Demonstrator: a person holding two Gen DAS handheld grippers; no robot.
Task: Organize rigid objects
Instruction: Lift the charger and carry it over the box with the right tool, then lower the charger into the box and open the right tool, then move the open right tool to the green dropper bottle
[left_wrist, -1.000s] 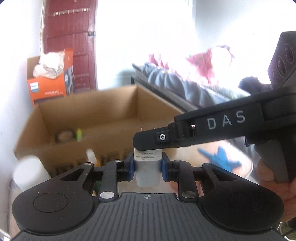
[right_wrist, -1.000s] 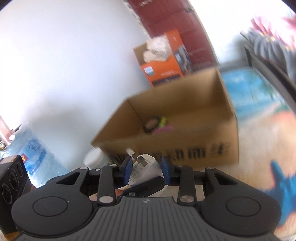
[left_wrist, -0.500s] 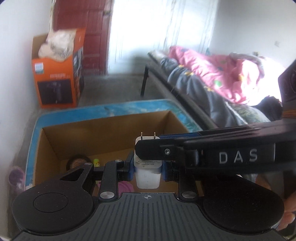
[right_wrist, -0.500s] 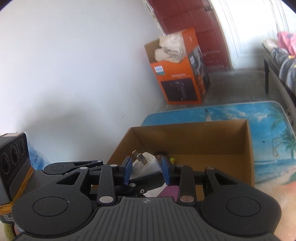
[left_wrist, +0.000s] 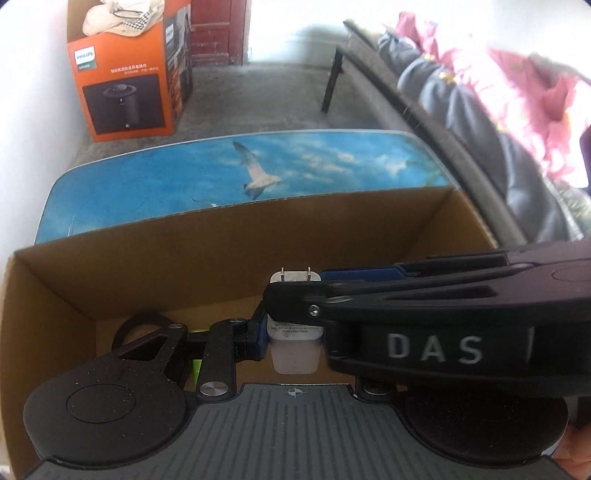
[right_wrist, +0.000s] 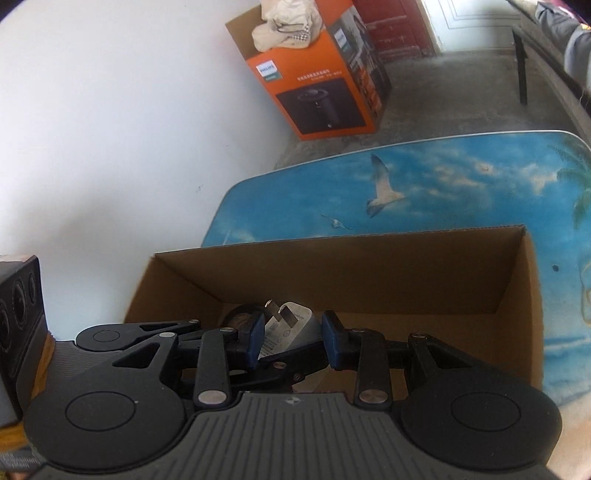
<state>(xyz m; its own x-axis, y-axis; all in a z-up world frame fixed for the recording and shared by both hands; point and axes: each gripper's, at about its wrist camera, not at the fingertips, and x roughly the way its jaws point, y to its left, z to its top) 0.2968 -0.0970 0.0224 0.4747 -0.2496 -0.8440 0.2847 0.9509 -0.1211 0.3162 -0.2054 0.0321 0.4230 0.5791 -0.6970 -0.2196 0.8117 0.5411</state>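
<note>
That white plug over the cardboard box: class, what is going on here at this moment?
A person works two handheld grippers over an open cardboard box that stands on a table with a seagull print. The left gripper is shut on a white charger plug, prongs pointing away. The right gripper straddles the same plug from the side, its blue pads apart. A black ring-shaped object lies in the box. The plug has not been let go.

Matt brown cardboard box (left_wrist: 229, 243), smooth white plastic charger (left_wrist: 294, 349) with shiny metal prongs, glossy printed tabletop (right_wrist: 436, 184)
</note>
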